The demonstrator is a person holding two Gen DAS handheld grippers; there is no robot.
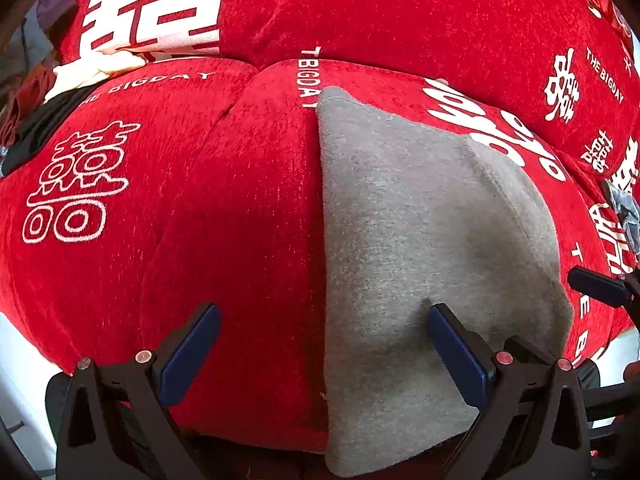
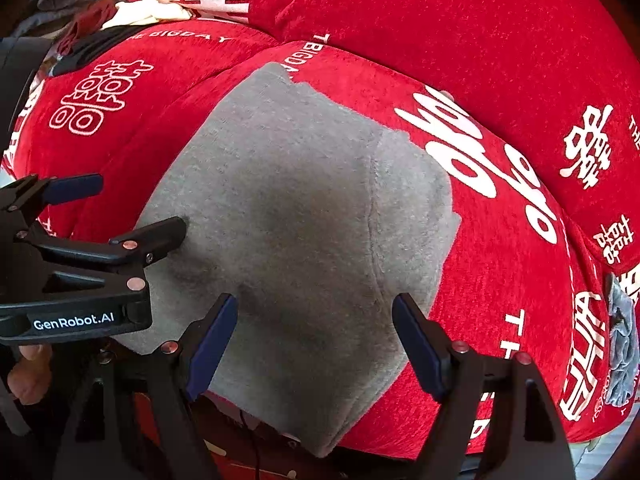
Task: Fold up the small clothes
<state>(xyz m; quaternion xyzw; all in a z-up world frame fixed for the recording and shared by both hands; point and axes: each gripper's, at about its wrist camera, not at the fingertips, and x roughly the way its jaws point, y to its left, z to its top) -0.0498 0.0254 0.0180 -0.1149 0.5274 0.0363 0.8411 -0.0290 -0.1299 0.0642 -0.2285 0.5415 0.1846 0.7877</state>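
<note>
**Two claws spread wide over a folded grey garment**

The right claw (image 2: 315,340) stood with its blue-padded fingers (image 2: 212,344) far apart and nothing gripped between them, poised over the near part of a grey garment (image 2: 304,216). The left claw (image 1: 324,344) was likewise wide open and empty; one of its pads (image 1: 456,356) hung over the grey cloth and the other over bare red fabric, straddling the garment's straight left edge. Whether any pad actually pressed on the cloth could not be told.

The garment, a fleecy grey piece with a seam running down its right side, lay flat on a red sofa cover (image 1: 240,208) printed with white characters and the words "THE BIGDAY" (the same cover ran up over the back cushions). Its near end hung slightly over the front of the seat.

In the right wrist view the left claw came in from the left, a hand (image 2: 28,376) visible beneath its black body. Farther off, a heap of other clothes (image 1: 60,92), cream, black and dark red, sat at the far left of the seat, and a small crumpled grey-blue item (image 2: 622,344) lay at the far right.
</note>
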